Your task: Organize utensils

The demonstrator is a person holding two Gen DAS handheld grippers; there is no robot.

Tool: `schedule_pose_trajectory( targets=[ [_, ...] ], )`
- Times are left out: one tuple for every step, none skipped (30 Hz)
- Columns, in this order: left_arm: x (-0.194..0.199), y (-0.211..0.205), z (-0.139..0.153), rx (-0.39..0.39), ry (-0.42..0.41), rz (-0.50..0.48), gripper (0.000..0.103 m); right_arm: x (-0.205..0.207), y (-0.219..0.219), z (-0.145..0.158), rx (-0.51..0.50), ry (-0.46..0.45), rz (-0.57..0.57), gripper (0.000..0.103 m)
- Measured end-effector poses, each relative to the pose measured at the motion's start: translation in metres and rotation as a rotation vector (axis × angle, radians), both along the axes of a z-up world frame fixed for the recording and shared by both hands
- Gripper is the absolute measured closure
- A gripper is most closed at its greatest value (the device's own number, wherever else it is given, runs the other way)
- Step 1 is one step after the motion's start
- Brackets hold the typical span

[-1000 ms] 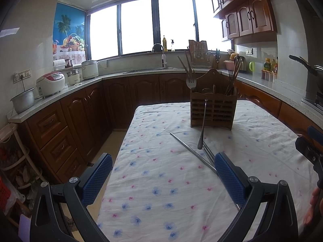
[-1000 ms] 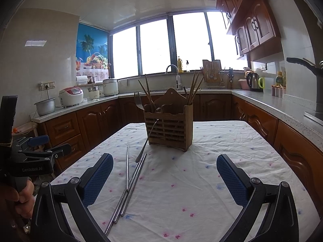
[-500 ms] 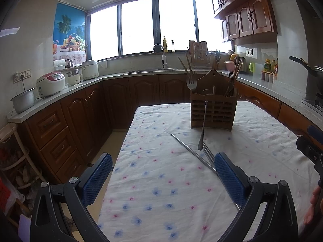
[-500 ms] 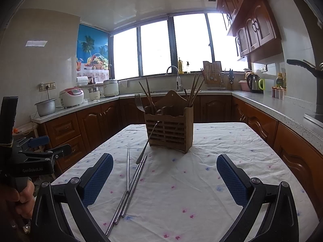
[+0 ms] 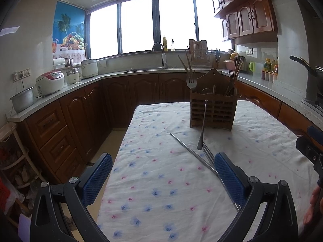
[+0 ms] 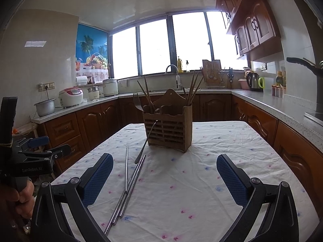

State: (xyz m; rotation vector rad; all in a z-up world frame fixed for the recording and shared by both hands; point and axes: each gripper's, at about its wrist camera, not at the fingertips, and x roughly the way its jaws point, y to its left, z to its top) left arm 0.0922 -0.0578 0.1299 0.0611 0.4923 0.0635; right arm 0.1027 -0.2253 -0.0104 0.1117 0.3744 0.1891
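Note:
A wooden utensil holder (image 5: 213, 111) (image 6: 168, 130) stands on the table and holds chopsticks and forks. A metal spoon (image 5: 202, 129) (image 6: 145, 143) leans against its front, handle end on the cloth. Several metal chopsticks (image 5: 191, 153) (image 6: 129, 181) lie on the cloth in front of it. My left gripper (image 5: 163, 178) is open and empty above the near table edge, with the chopsticks running under its right finger. My right gripper (image 6: 164, 178) is open and empty, the chopsticks just right of its left finger.
The table wears a white floral tablecloth (image 5: 161, 181) (image 6: 201, 171). Wooden cabinets and a grey counter (image 5: 60, 88) with rice cookers run around the room. A kettle (image 6: 251, 81) stands on the right counter. The other gripper shows at each view's edge (image 5: 310, 147) (image 6: 30, 161).
Both views have shifted only slightly; nothing on the table has moved and both grippers stay open.

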Motion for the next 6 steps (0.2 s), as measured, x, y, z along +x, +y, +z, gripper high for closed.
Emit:
schedule_pose_trajectory(
  targets=[
    [0.0007,0.0,0.0001,-0.002,0.001,0.001,0.001,0.0009,-0.0003,-0.0005,0.0,0.003,0.0,0.0],
    [0.0017,0.0003,0.0001,-0.004,0.003,0.001,0.001,0.0021,-0.0008,-0.0008,0.001,0.007,-0.002,0.0],
    [0.0029,0.0003,-0.0003,-0.006,0.006,0.001,0.001,0.0031,-0.001,-0.0023,0.001,0.011,-0.003,0.0],
    [0.004,0.0001,-0.0005,-0.006,0.008,0.002,0.001,0.0045,-0.0014,-0.0028,0.001,0.017,-0.003,0.0],
    [0.0043,-0.0007,-0.0007,-0.007,0.01,0.003,0.001,0.0061,-0.0014,-0.0033,0.002,0.022,-0.003,0.0],
    [0.0055,-0.0013,-0.0008,-0.009,0.013,0.003,0.001,0.0071,-0.0022,-0.0038,0.002,0.025,-0.004,0.0]
  ],
)
